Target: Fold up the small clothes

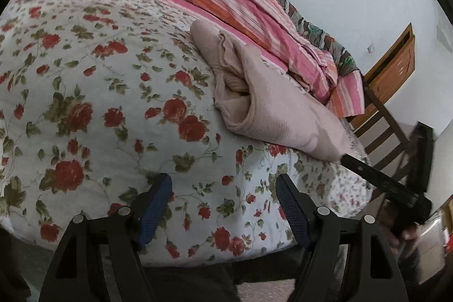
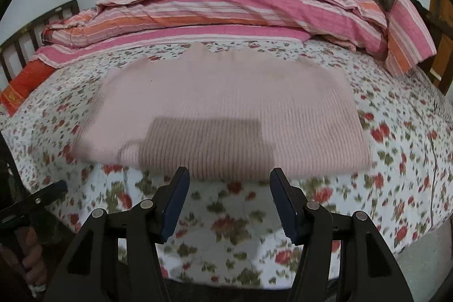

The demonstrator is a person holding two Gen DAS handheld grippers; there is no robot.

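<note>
— Floral bedspread [image 2: 396,137] covers the bed, striped quilt [image 2: 226,7] bunched along the far edge. Where's the pink sweater [image 2: 226,109]?
— Folded flat, near the front edge.
— And the tongs?
— Left gripper [image 1: 223,188] and right gripper [image 2: 229,188] both gape, nothing between them.

**My two handheld grippers**

My left gripper [image 1: 223,183] has matte black angular arms, round silver pivot screws, and ribbed dark blue pads [image 1: 157,205]. My right gripper [image 2: 229,183] looks the same. At eight o'clock in the right view, my left hand [image 2: 32,259] wears a pale ring.
</note>
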